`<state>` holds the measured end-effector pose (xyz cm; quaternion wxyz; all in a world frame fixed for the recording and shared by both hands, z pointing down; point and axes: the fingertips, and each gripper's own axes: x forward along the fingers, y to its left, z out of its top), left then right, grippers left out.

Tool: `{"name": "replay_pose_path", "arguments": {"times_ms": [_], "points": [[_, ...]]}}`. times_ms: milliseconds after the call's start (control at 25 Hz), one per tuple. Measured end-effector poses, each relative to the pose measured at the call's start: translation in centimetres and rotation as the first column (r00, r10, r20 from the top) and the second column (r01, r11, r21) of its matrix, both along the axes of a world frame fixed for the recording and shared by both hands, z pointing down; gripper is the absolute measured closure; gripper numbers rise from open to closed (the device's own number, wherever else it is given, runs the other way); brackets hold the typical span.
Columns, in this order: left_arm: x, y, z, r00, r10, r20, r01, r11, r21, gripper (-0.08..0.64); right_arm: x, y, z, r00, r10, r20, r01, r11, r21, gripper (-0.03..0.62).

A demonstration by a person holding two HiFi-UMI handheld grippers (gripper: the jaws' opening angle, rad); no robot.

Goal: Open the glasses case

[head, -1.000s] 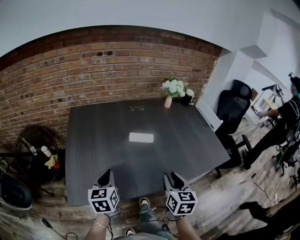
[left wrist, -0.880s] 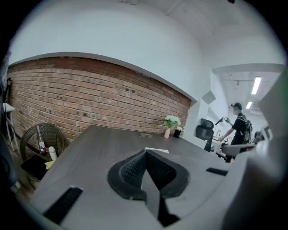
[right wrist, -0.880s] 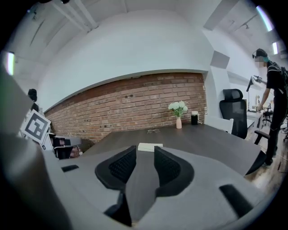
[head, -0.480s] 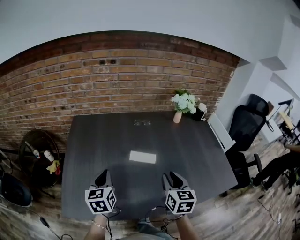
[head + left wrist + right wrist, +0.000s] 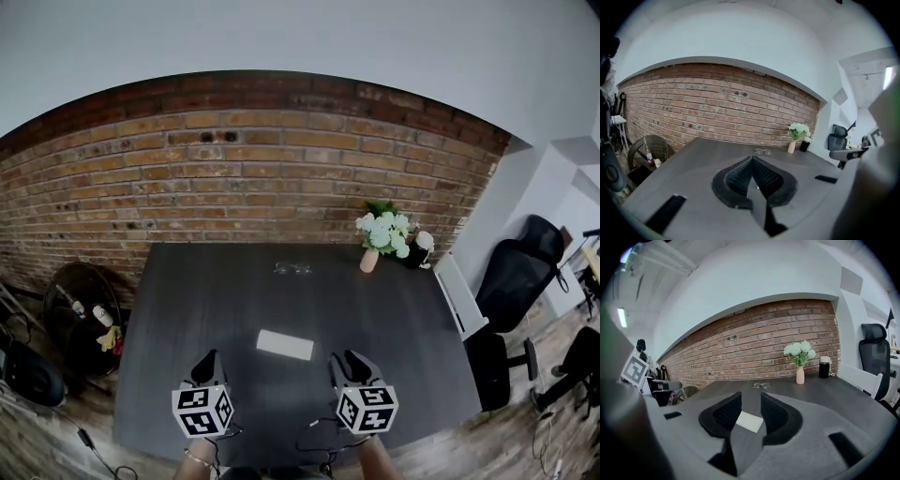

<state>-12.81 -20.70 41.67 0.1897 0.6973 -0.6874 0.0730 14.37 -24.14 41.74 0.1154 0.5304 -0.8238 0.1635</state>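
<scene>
Glasses case (image 5: 285, 345) ahead of both jaws

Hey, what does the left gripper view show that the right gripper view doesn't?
Only the left gripper view: the left gripper, jaws shut tip to tip. Only the right gripper view: the right gripper, jaws apart, with the white case seen between them, lying on the table. Both: the glasses, the vase of flowers and the brick wall.

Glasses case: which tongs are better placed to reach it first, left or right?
Right, probably. The right tongs stand open, and their view shows the glasses case through the gap between the jaws. The left tongs are shut, tips together, and would have to open first.
</scene>
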Motion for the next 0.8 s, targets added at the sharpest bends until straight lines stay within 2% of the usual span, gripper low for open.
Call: {"name": "replay_pose_path", "arguments": {"times_ms": [280, 480, 640, 800], "points": [[-0.7, -2.1, 3.3, 1.000, -0.014, -0.012, 0.013, 0.998, -0.065, 0.565, -0.6, -3.2, 3.2, 1.000, -0.024, -0.013, 0.024, 0.997, -0.071, 0.459], [-1.1, -4.4, 6.1, 0.999, 0.023, -0.040, -0.027, 0.994, -0.103, 0.565, -1.4, -4.3, 5.1, 0.998, 0.005, 0.070, 0.004, 0.991, -0.135, 0.457], [-0.4, -5.6, 8.4, 0.996, 0.040, -0.075, -0.050, 0.991, -0.126, 0.565, -1.3, -4.5, 6.9, 1.000, -0.023, 0.010, 0.024, 0.987, -0.160, 0.453], [0.4, -7.2, 10.7, 0.995, 0.081, -0.066, -0.090, 0.983, -0.158, 0.565, -1.4, -5.3, 9.0, 0.999, -0.039, -0.006, 0.037, 0.983, -0.177, 0.453]]}}
